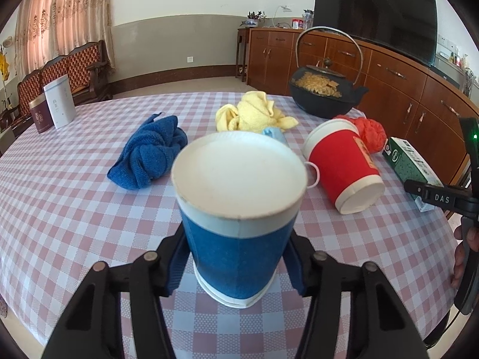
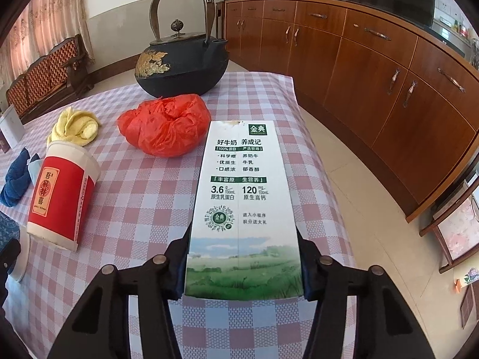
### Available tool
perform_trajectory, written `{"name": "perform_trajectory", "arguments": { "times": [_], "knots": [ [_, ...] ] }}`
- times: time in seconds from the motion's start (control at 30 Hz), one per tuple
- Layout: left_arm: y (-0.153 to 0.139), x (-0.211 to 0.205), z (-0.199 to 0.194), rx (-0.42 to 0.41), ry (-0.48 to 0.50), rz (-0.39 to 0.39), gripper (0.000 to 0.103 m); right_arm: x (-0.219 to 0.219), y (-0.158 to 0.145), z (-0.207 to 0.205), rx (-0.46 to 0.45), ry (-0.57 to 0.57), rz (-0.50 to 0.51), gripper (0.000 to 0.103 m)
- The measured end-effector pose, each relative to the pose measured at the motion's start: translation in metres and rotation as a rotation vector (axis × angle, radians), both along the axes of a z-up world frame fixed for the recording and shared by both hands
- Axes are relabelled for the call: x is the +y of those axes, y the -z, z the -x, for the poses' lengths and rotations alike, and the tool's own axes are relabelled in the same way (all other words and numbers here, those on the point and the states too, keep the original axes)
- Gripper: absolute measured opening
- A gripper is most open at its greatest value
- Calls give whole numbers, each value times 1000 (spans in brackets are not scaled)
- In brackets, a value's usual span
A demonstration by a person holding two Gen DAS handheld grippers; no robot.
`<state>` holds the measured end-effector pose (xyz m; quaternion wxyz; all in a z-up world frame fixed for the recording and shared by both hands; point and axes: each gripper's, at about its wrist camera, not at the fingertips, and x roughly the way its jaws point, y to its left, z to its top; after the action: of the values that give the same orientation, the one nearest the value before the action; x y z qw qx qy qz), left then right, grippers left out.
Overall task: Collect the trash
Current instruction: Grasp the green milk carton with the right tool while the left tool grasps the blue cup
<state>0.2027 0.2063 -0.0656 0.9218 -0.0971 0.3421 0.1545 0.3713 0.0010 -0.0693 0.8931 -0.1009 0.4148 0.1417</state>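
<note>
My left gripper (image 1: 236, 266) is shut on a blue paper cup (image 1: 236, 239), held with its white bottom toward the camera, above the checked tablecloth (image 1: 60, 209). My right gripper (image 2: 244, 264) is shut on a green-and-white milk carton (image 2: 244, 197), which lies lengthwise near the table's right edge. A red paper cup (image 1: 341, 164) lies on its side; it also shows in the right wrist view (image 2: 61, 194). A crumpled red plastic bag (image 2: 164, 125) lies behind the carton and also shows in the left wrist view (image 1: 369, 133).
A black iron teapot (image 2: 179, 65) stands at the back. A yellow cloth (image 1: 254, 113) and a blue cloth (image 1: 149, 152) lie mid-table. Two tins (image 1: 54, 107) stand far left. Wooden cabinets (image 2: 374, 74) run along the right, past the table's edge.
</note>
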Motion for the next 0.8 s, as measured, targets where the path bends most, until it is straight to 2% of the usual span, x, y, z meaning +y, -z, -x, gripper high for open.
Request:
{"name": "perform_trajectory", "arguments": {
  "times": [0.37, 0.8],
  "knots": [
    [-19, -24, 11, -31, 41, -10, 55, -3, -25, 45, -94, -32, 19, 56],
    [-49, -93, 31, -74, 152, -17, 55, -32, -60, 118, -199, -50, 20, 57]
  ]
}}
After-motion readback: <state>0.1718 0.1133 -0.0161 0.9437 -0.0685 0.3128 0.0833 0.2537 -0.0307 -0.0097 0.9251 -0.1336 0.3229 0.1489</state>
